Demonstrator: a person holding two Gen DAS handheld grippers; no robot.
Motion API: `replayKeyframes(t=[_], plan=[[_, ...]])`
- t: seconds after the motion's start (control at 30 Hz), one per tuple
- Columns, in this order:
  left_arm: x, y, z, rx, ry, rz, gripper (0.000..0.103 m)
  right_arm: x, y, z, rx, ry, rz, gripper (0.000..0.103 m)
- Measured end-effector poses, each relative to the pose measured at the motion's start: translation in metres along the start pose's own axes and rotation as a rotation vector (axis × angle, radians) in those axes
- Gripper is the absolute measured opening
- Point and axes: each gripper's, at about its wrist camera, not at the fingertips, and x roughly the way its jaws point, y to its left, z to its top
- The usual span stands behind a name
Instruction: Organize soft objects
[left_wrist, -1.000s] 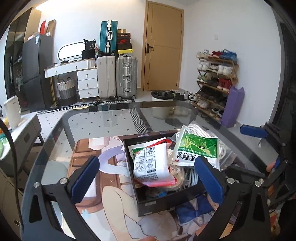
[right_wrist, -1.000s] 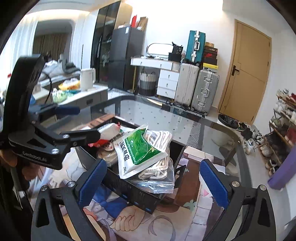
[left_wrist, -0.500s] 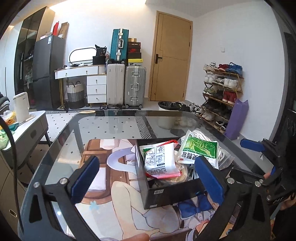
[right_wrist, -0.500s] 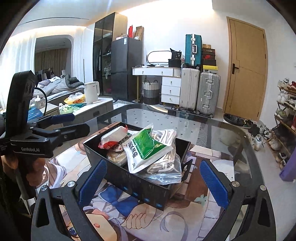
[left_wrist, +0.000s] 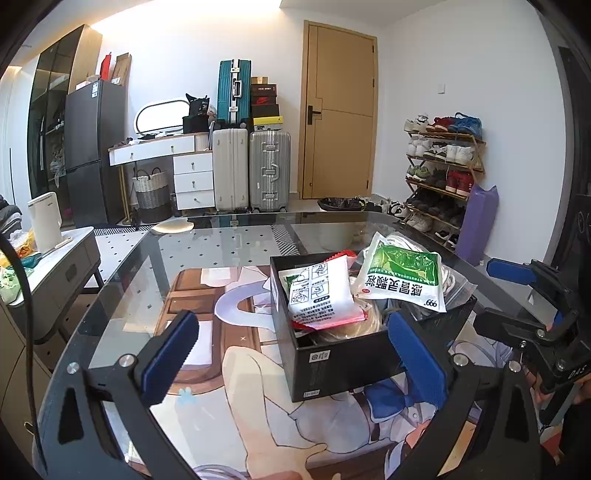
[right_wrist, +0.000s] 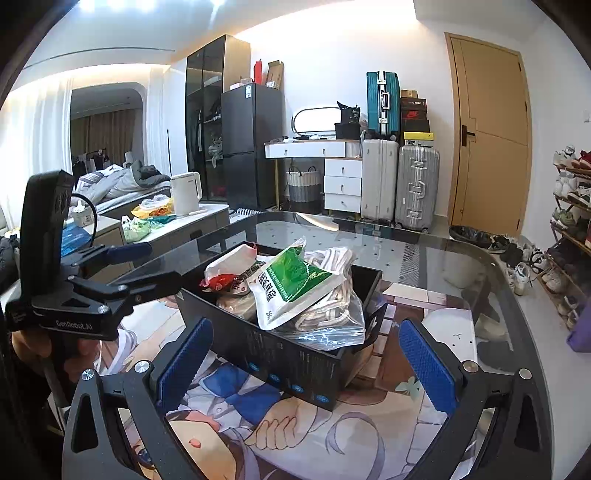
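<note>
Both grippers sit farther back from the black box (left_wrist: 343, 354) than a second ago, so its full outline now shows on the glass table (left_wrist: 229, 240). Left gripper (left_wrist: 295, 354) and right gripper (right_wrist: 303, 358) hold their blue pads spread wide with nothing between them, above the printed mat (right_wrist: 369, 435). Box is heaped: the green-and-white packet (right_wrist: 295, 284) lies on top of a bagged white rope bundle (right_wrist: 332, 306), the red-edged white packet (left_wrist: 321, 295) beside it; items beneath are buried and unreadable, and the right gripper's pad hides the box's near corner in the left view.
</note>
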Motion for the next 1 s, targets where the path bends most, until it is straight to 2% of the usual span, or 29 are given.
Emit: replayKeyframes(t=[0.5, 0.73, 1.0], plan=[[-0.0015, 0.0022, 0.001, -0.024, -0.014, -0.035, 0.103, -0.0027, 0.0056, 0.0014, -0.024, -0.026, -0.011, 0.102], [0.0012, 0.007, 0.0007, -0.053, -0.005, -0.032, 0.103, -0.0042, 0.0088, 0.0011, -0.03, -0.027, -0.008, 0.102], [0.0004, 0.0042, -0.0004, -0.037, -0.006, -0.027, 0.103, -0.0041, 0.0096, 0.0009, -0.031, -0.027, -0.007, 0.102]])
